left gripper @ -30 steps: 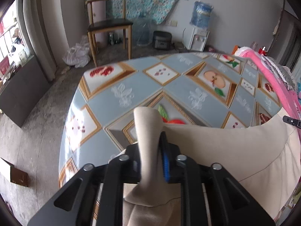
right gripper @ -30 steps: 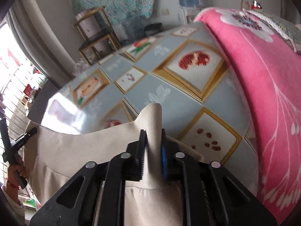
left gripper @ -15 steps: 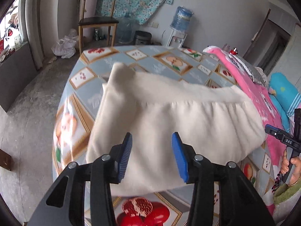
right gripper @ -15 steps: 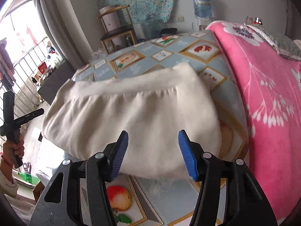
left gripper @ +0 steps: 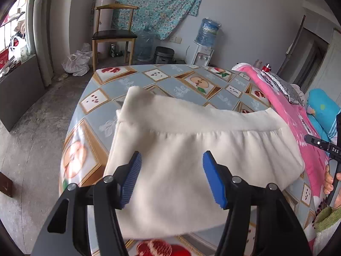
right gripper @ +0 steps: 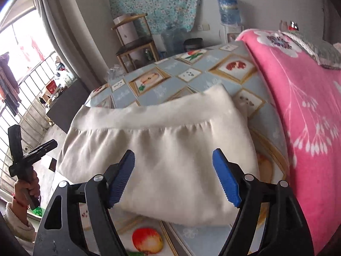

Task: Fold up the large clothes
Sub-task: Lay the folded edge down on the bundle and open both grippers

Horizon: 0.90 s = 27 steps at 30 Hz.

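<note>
so nearest the camera in the left wrist view you've got the left tongs [left gripper: 171, 178] at the bottom middle of the frame, blue pads apart and opening wider, nothing pinched between them. same deal in the right wrist view: the right tongs [right gripper: 173, 176] sit bottom centre, jaws spreading, holding nothing.

right past both sets of pads is the cream garment [left gripper: 191, 160], folded over into a thick wide bundle with a gathered seam and a plain band running across its far edge. it fills the middle of both frames and lies flat on the surface [left gripper: 102, 106], which has a blue-grey cloth printed with fruit pictures in gold frames. a red pomegranate print pokes out under the garment's near edge at the bottom of the left view.

on the right side of the right wrist view a pink floral blanket [right gripper: 298, 106] runs alongside the surface. at the left edge there, a hand [right gripper: 27, 187] grips the other tool's handle.

further back, upper left in the left view, there's a wooden chair [left gripper: 114, 34], then a water dispenser [left gripper: 204, 47] against the wall, and a turquoise floral cloth [left gripper: 153, 4] hanging up top.
</note>
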Tool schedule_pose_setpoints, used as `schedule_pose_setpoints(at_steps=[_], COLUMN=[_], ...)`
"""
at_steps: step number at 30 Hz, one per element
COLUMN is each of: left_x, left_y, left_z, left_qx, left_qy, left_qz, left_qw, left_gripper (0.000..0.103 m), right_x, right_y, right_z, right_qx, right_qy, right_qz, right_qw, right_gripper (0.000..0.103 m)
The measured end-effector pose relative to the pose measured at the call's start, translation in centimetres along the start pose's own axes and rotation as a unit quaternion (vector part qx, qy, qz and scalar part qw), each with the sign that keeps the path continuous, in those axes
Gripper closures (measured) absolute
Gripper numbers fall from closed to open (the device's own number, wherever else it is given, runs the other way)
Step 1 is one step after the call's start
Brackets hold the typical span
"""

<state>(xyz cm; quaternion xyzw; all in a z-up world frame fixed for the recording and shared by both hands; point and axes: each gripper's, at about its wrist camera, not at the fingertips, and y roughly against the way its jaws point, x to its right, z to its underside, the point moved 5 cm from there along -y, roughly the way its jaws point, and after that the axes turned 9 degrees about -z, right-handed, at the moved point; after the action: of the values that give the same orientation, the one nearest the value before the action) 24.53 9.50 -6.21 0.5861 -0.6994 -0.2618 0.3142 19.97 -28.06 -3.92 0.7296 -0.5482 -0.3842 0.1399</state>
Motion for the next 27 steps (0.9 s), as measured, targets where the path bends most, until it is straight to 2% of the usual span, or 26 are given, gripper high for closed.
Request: schedule_pose_setpoints(at_steps=[3, 5, 7, 9, 11, 13, 15, 19, 23, 25, 27], left_x=[0.8, 0.0, -1.6, -2.6, -2.4, -2.0, -2.0, -2.2, -1.9, -1.6, -1.3], left_y=[-4.2, -6.7, -8.8, -10.6, -10.8, -10.0, -8.1, -2.6, 2.0, 3.3, 4.1], left_z=[-2.7, -4.0, -4.2, -3.6, -3.5, -3.5, -3.4, -1.9, 2.1, 4.7, 7.0], left_qx=[-0.026, -0.033, -0.052, -0.081, -0.073, -0.069, -0.053, -0.022, -0.013, -0.021, -0.029], left_qy=[0.016, 0.043, 0.069, 0.081, 0.065, 0.044, 0.038, 0.023, 0.008, 0.009, 0.01], left_qz=[-0.02, -0.04, -0.06, -0.057, -0.056, -0.065, -0.067, -0.057, -0.048, -0.04, -0.05], left_qw=[0.9993, 0.9977, 0.9944, 0.9917, 0.9937, 0.9945, 0.9956, 0.9979, 0.9987, 0.9989, 0.9983], left_gripper=[0.044, 0.045, 0.045, 0.045, 0.045, 0.045, 0.045, 0.043, 0.038, 0.038, 0.038], right_x=[0.8, 2.0, 4.1, 5.1, 4.7, 4.1, 3.8, 3.5, 4.7, 5.6, 6.4], right_y=[-4.0, -6.2, -8.6, -9.8, -9.4, -8.1, -6.1, 0.1, 5.0, 6.2, 7.1], right_z=[-2.2, -2.5, -2.0, -1.0, -0.9, -0.9, -0.6, 1.6, 6.5, 8.7, 10.8], right_qx=[-0.016, -0.026, -0.059, -0.073, -0.074, -0.066, -0.053, -0.007, 0.014, 0.014, 0.016], right_qy=[-0.023, -0.033, -0.052, -0.056, -0.04, -0.041, -0.055, -0.097, -0.164, -0.203, -0.238], right_qz=[0.001, 0.024, 0.046, 0.035, 0.039, 0.037, 0.017, -0.021, -0.04, -0.042, -0.031], right_qw=[1.0, 0.999, 0.996, 0.995, 0.996, 0.996, 0.997, 0.995, 0.986, 0.978, 0.971], right_gripper=[0.03, 0.03, 0.03, 0.032, 0.032, 0.032, 0.031, 0.016, 0.014, 0.014, 0.014])
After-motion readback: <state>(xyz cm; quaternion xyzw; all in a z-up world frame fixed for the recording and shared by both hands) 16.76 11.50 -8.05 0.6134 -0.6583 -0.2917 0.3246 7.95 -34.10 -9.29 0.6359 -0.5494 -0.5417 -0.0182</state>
